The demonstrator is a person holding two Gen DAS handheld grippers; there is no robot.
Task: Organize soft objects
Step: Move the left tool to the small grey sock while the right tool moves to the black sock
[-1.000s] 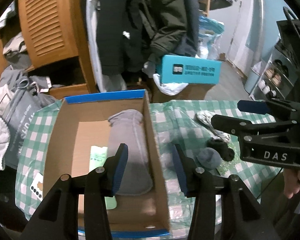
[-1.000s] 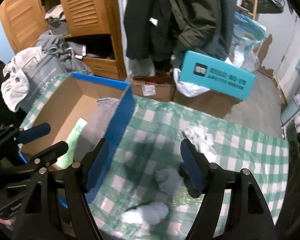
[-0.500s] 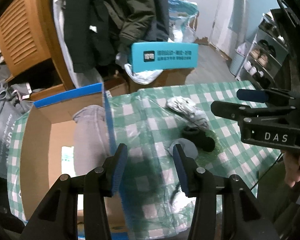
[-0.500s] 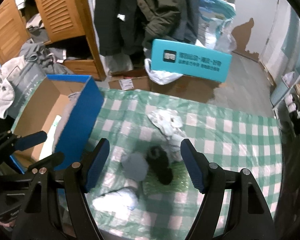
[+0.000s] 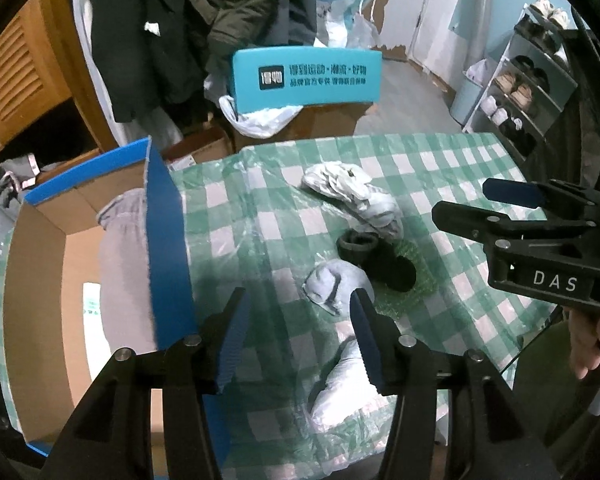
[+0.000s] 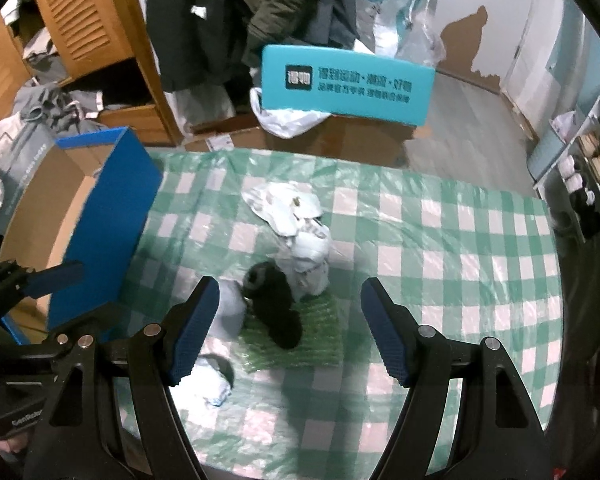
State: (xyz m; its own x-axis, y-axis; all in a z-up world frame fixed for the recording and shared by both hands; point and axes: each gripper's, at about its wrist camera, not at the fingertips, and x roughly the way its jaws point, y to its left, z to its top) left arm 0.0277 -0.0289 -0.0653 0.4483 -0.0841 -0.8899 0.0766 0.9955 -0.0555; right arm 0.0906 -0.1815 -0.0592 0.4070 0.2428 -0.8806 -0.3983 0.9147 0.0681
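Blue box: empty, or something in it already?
Not empty. The left wrist view shows a grey garment lying inside the blue box, with a pale green item beside it.

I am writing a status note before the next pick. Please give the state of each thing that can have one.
left gripper: open, empty, jaws just opening
right gripper: open, empty
cardboard box: open, grey cloth lying inside
black sock: on table, rolled
grey sock: on table, bunched
white socks: on table, crumpled
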